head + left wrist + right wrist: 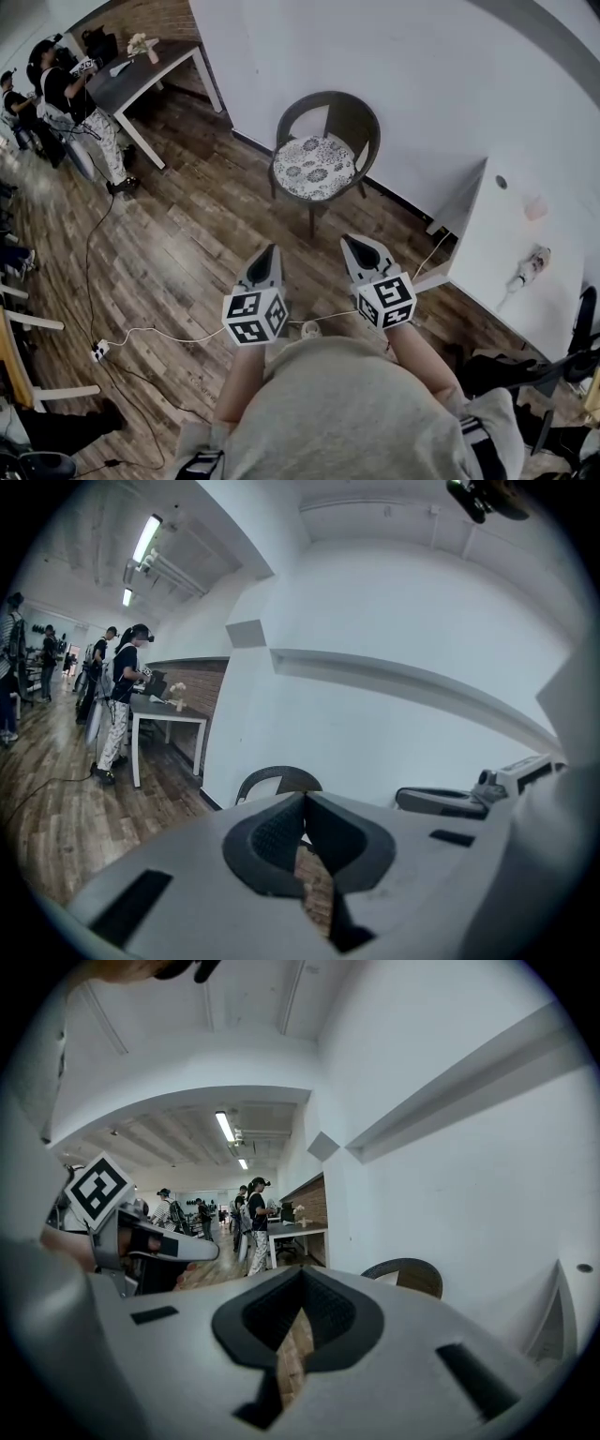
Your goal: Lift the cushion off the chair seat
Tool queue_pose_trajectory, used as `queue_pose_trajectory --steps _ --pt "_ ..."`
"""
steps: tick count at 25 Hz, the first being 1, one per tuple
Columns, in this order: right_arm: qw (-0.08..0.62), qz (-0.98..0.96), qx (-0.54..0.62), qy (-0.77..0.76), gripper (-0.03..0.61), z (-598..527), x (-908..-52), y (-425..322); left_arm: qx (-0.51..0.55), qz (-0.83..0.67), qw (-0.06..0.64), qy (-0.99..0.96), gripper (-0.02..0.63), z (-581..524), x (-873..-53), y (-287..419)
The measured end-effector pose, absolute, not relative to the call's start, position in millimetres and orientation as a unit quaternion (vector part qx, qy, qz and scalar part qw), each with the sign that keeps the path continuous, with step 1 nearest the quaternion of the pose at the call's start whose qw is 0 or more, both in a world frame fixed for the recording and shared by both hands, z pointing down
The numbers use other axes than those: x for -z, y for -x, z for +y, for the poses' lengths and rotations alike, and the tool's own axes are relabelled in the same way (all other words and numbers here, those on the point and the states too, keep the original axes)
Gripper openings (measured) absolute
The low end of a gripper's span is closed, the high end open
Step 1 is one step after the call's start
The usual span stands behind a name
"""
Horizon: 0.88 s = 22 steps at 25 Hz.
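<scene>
White patterned cushion (314,167) shows only in head view; chair (359,114) in all.

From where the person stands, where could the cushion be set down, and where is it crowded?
Free: the floor between chair and desk; the left half of the white table. Crowded: the left edge, with people and a cable.

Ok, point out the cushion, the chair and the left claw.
cushion (314,167), head view, centre of its floral top.
chair (356,117), head view, dark wicker backrest.
left claw (272,250), head view, tip of its closed jaws.
</scene>
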State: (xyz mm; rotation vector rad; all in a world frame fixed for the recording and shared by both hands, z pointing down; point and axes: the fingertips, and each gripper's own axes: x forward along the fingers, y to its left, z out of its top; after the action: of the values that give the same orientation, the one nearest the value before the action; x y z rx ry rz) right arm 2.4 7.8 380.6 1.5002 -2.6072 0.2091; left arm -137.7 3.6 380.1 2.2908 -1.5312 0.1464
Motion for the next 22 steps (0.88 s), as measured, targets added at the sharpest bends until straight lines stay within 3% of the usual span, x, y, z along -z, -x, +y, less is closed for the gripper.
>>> queue_pose_trajectory --steps 22 --pt "0.087 -0.85 -0.077 -0.514 0.002 -100 -408 0 -0.061 -0.538 0.218 -0.812 0.008 -126 -415 149"
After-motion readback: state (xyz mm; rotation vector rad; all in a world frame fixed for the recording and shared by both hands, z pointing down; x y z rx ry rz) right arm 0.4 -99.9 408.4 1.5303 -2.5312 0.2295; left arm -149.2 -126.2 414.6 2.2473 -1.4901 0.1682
